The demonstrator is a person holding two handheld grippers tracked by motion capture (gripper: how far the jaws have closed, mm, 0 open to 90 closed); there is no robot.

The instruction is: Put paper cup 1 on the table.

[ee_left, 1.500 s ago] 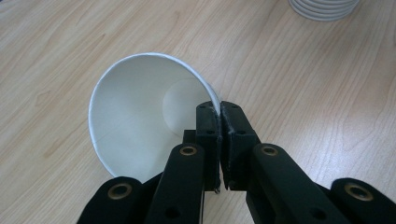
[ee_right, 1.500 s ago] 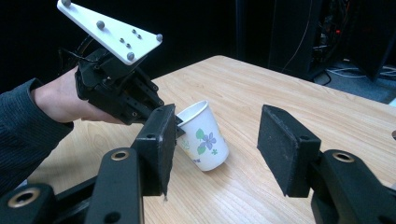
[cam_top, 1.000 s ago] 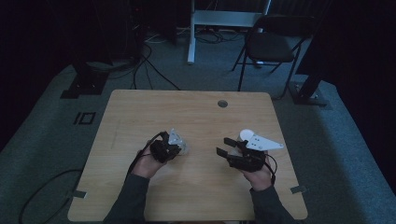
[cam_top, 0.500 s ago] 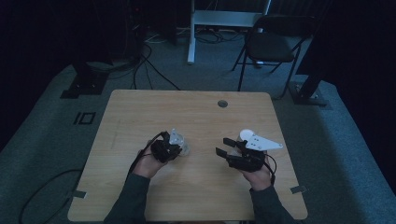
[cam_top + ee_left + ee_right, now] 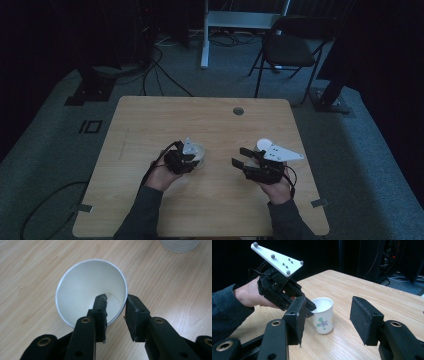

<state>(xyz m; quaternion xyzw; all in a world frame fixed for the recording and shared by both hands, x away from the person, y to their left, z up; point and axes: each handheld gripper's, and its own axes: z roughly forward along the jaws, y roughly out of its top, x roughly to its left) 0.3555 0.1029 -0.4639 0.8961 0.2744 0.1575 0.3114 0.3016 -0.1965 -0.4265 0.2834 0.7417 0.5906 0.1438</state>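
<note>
Wooden table point(image 5: 150, 125): left claw point(image 5: 116, 315) clamped on paper cup point(image 5: 82, 287) rim, right claw point(image 5: 327, 322) apart.

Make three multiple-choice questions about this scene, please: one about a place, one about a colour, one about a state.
1. Where is the left gripper's one jaw?
A. inside the cup's rim
B. under the table
C. on the chair

2. What colour is the cup?
A. red all over
B. white with a small flower print
C. black

3. How do the right gripper's jaws stand?
A. shut on the cup
B. shut on a spoon
C. open, holding nothing

Answers: 1 A, the left gripper view shows one jaw inside the rim and one outside. 2 B, the right gripper view shows the print. 3 C, a wide gap lies between the jaws, with the cup farther off.
</note>
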